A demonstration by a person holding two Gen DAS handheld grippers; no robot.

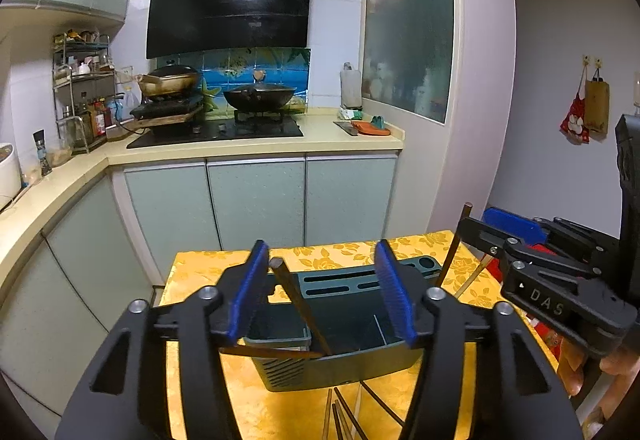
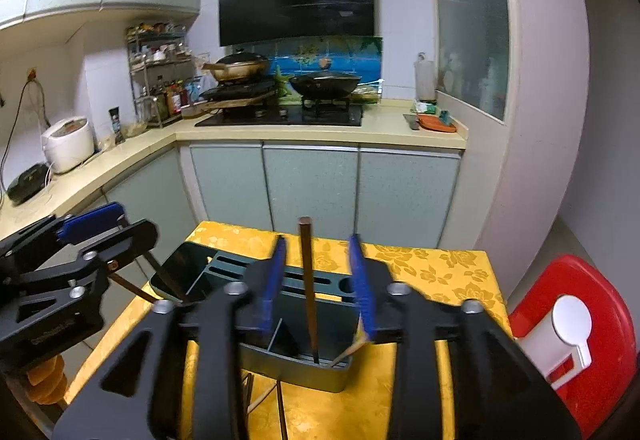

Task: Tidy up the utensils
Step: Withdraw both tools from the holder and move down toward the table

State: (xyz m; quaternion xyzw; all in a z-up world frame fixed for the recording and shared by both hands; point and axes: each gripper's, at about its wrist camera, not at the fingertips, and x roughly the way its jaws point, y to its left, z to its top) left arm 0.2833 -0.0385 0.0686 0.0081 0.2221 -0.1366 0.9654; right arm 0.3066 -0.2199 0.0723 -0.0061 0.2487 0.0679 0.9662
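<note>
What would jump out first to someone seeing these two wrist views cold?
The dark teal plastic utensil holder on the yellow floral tablecloth sits right under both grippers. A dark brown wooden chopstick leans in it between the open blue pads of the left gripper, and another chopstick stands upright in it between the pads of the right gripper, touching neither. More loose chopsticks lie on the cloth in front of the holder.

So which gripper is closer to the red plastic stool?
Right. The right gripper hovers over the organizer with the red plastic stool just beside it; the left gripper sits farther away.
</note>
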